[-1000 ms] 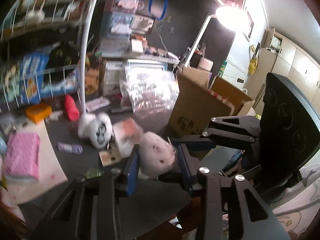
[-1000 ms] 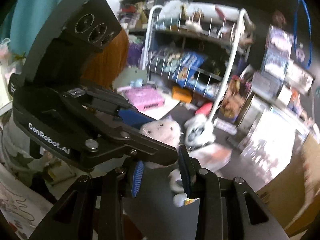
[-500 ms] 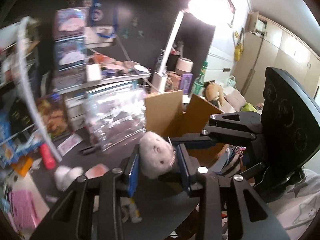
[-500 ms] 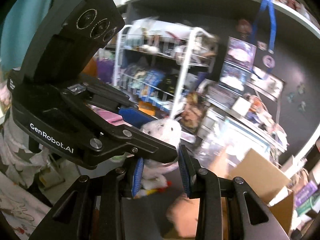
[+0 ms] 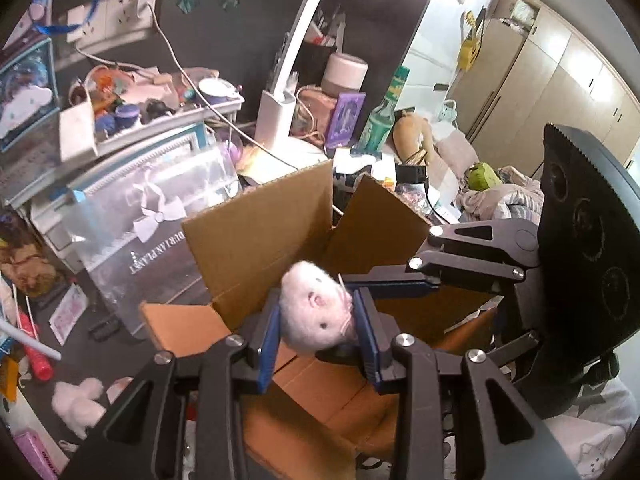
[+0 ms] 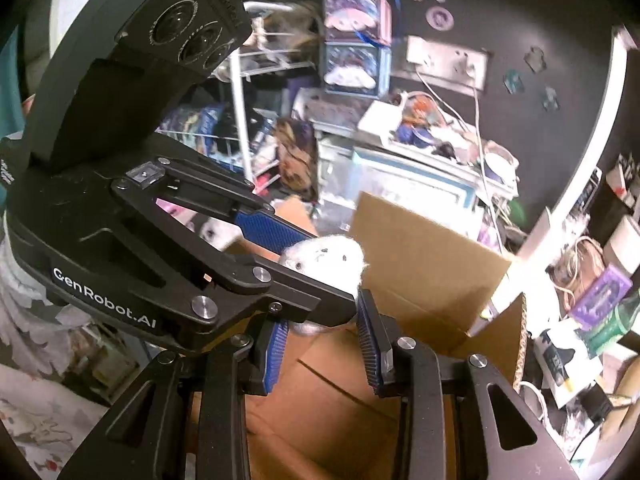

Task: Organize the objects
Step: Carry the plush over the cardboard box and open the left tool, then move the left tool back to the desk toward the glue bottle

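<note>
My left gripper (image 5: 316,316) is shut on a small white plush hamster (image 5: 314,312) and holds it over the open cardboard box (image 5: 260,236). The plush also shows in the right wrist view (image 6: 324,260), held between the left gripper's blue pads (image 6: 268,232). My right gripper (image 6: 324,332) hangs just below and behind the left one, above the box interior (image 6: 332,400); its jaws stand partly apart and I cannot tell whether they hold anything, as the left gripper hides the tips.
A clear plastic bag (image 5: 160,216) leans left of the box. A white plush (image 5: 78,400) and a red tube (image 5: 36,356) lie on the dark desk. A white lamp (image 5: 280,92), bottle (image 5: 380,120) and clutter stand behind. A wire shelf (image 6: 244,92) is at the left.
Both grippers swung right from the desk's left side to above the cardboard box, the left one carrying the plush hamster. The box now fills the lower view.
</note>
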`<state>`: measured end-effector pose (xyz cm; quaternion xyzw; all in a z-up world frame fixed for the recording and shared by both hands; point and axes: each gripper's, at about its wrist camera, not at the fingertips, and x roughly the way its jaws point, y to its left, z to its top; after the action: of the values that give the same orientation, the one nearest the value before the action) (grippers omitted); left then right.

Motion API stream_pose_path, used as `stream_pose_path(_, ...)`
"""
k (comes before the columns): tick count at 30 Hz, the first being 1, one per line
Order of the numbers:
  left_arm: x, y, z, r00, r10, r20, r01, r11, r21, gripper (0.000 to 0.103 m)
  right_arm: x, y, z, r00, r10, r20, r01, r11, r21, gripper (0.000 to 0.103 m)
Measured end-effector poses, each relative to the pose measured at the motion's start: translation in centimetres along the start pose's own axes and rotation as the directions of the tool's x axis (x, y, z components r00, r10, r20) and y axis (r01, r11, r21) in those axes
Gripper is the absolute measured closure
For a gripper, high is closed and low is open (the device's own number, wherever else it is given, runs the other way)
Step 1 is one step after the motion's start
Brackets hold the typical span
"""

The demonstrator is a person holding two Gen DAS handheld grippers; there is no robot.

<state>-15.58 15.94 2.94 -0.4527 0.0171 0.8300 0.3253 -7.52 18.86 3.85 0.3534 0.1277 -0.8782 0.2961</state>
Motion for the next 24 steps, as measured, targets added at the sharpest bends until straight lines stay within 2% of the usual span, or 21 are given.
stream_pose_path(2, 0.4, -0.1, 0.2, 1.000, 0.010, -0.011, -0.010, 1.000, 0.004, 0.067, 0.2, -0.5, -0.2, 1.000, 0.005, -0.022, -0.005, 1.000, 0.009, 0.074)
stream_pose_path(3, 0.5, -0.1, 0.3, 1.000, 0.017, -0.015, -0.017, 1.000, 0.006, 0.060, 0.3, -0.6, -0.2, 1.000, 0.003, -0.027, -0.002, 1.000, 0.008, 0.073)
stream_pose_path(4, 0.6, -0.1, 0.3, 1.000, 0.027, -0.017, -0.027, 1.000, 0.007, 0.055, 0.2, -0.6, -0.2, 1.000, -0.008, -0.029, 0.008, 1.000, -0.004, 0.069)
stream_pose_path(5, 0.6, -0.1, 0.3, 0.999, 0.035, -0.013, -0.035, 0.999, 0.006, 0.046, 0.2, -0.6, -0.2, 0.999, -0.029, -0.031, 0.028, 0.999, -0.016, 0.064)
stream_pose_path(6, 0.6, -0.1, 0.3, 0.999, 0.035, -0.011, -0.035, 0.999, 0.004, 0.042, 0.3, -0.7, -0.2, 0.998, -0.049, -0.031, 0.049, 0.999, -0.022, 0.054)
stream_pose_path(7, 0.5, -0.1, 0.3, 0.999, 0.030, -0.010, -0.030, 1.000, 0.002, 0.041, 0.2, -0.9, -0.2, 0.997, -0.068, -0.027, 0.067, 0.997, -0.023, 0.047)
stream_pose_path(10, 0.1, 0.0, 0.3, 0.999, 0.041, 0.003, -0.041, 0.999, 0.014, 0.040, 0.0, -1.6, -0.3, 0.998, -0.063, -0.032, 0.063, 0.998, -0.006, 0.046)
stream_pose_path(13, -1.6, -0.2, -0.2, 0.998, 0.043, 0.054, -0.045, 0.999, 0.029, 0.040, -0.3, -1.6, -0.3, 0.998, -0.058, -0.025, 0.058, 0.998, 0.004, 0.046)
stream_pose_path(14, -2.6, -0.3, -0.5, 0.996, 0.047, 0.081, -0.050, 0.998, 0.036, 0.036, -0.6, -1.4, -0.3, 0.998, -0.055, -0.014, 0.055, 0.998, 0.002, 0.046)
stream_pose_path(15, -3.7, -0.5, -0.9, 0.992, 0.054, 0.112, -0.060, 0.997, 0.045, 0.029, -0.9, -1.1, -0.2, 0.999, -0.051, 0.001, 0.051, 0.999, 0.000, 0.046)
stream_pose_path(17, -6.0, -0.7, -1.8, 0.983, 0.064, 0.175, -0.075, 0.995, 0.058, 0.021, -2.0, 0.0, 0.0, 0.998, -0.024, 0.053, 0.025, 1.000, -0.014, 0.046)
stream_pose_path(19, -8.4, -0.7, -3.1, 0.971, 0.065, 0.230, -0.082, 0.994, 0.067, 0.020, -3.3, 1.5, 0.1, 0.994, 0.016, 0.109, -0.013, 0.999, -0.034, 0.046)
stream_pose_path(22, -11.7, 0.0, -5.5, 0.946, 0.093, 0.311, -0.110, 0.993, 0.036, 0.014, -4.9, 4.7, 0.2, 0.979, 0.084, 0.187, -0.069, 0.994, -0.084, 0.046)
stream_pose_path(24, -13.6, 0.7, -7.5, 0.922, 0.137, 0.362, -0.147, 0.989, 0.000, 0.012, -5.3, 7.0, 0.1, 0.970, 0.113, 0.217, -0.090, 0.990, -0.112, 0.046)
